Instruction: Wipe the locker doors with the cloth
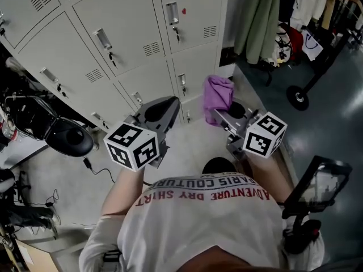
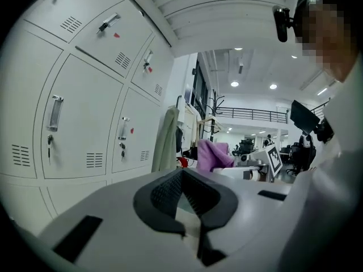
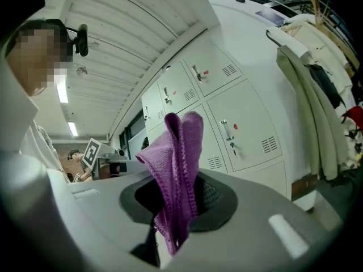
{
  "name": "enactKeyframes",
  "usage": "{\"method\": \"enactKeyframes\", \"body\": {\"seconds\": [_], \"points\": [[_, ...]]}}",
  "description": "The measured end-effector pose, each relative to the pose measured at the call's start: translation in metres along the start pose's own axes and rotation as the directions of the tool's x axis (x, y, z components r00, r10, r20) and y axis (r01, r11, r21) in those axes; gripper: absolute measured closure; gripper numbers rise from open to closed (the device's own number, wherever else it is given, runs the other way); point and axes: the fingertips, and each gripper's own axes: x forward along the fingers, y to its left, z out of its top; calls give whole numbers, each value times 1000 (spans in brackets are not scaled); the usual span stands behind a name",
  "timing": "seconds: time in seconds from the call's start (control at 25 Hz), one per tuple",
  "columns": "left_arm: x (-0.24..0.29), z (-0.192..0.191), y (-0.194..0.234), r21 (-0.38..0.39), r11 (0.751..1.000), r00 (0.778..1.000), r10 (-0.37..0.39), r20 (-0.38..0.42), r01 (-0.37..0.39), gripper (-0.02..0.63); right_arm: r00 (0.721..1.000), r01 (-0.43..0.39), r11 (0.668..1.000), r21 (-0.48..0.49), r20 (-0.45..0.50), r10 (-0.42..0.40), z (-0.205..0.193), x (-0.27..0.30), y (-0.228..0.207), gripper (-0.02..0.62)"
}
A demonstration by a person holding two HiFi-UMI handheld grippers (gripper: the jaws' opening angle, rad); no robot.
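right hand-held gripper (image 3: 178,207) clamped on cloth (image 3: 182,152) | left hand-held gripper (image 2: 185,200) together, empty | risk: cloth may drag free against locker doors (image 3: 249,132) ahead

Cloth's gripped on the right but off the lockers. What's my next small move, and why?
Probably ease the right gripper forward until the cloth touches the locker door ahead: its jaws clamp the cloth, which stands short of the doors.
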Motion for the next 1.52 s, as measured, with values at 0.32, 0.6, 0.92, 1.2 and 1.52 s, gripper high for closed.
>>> {"method": "enactKeyframes", "body": {"seconds": [0.32, 0.6, 0.92, 1.2, 1.52], "points": [[41, 53, 25, 51, 999, 998, 5, 55, -8, 604, 998, -56, 994, -89, -4, 56, 54, 38, -33, 531], [97, 85, 81, 14, 999, 995, 49, 86, -50, 604, 990, -138, 987, -82, -6, 138, 93, 90, -98, 531], [122, 110, 116, 51, 989, 988, 136, 74, -140, 604, 980, -201, 975, -96, -19, 200, 130, 140, -136, 531], [122, 122, 142, 41, 985, 983, 166, 78, -170, 604, 975, -219, 970, -102, -62, 213, 135, 174, -144, 531], [122, 131, 161, 34, 982, 981, 181, 76, -184, 603, 980, -194, 953, -230, -10, 197, 185, 214, -152, 531]]}}
